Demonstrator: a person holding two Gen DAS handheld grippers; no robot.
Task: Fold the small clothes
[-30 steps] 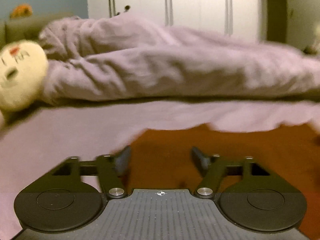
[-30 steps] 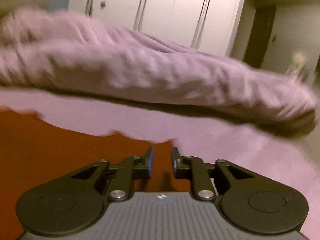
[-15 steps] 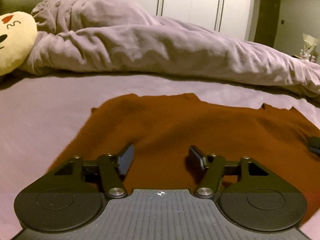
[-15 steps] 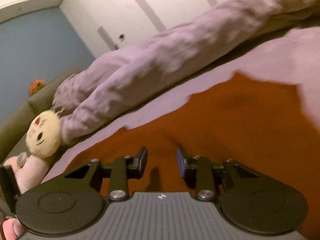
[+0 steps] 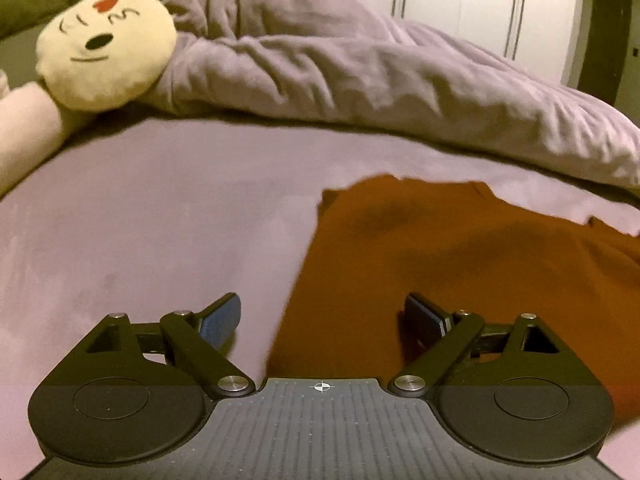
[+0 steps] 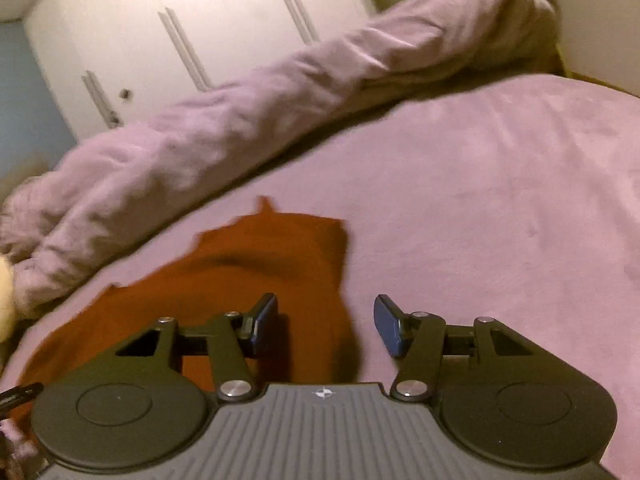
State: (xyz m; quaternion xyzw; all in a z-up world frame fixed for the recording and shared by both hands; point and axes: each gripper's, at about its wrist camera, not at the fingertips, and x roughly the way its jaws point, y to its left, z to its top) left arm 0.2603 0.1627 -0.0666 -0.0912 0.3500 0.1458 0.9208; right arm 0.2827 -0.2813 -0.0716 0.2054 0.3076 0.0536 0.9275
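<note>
A rust-brown garment (image 5: 440, 264) lies spread flat on the lilac bed sheet (image 5: 152, 216). My left gripper (image 5: 322, 322) is open and empty, low over the garment's left edge: its left finger is over the sheet, its right finger over the cloth. In the right wrist view the garment (image 6: 240, 276) lies at lower left. My right gripper (image 6: 326, 326) is open and empty, straddling the garment's right edge: left finger over the cloth, right finger over the sheet (image 6: 500, 200).
A rumpled lilac duvet (image 5: 380, 68) runs across the back of the bed, also seen in the right wrist view (image 6: 240, 120). A yellow round plush face (image 5: 106, 40) lies at back left. White wardrobe doors (image 6: 200, 20) stand behind.
Both grippers have opened wider and swung outward to the garment's side edges: the left one to the left edge, the right one to the right edge.
</note>
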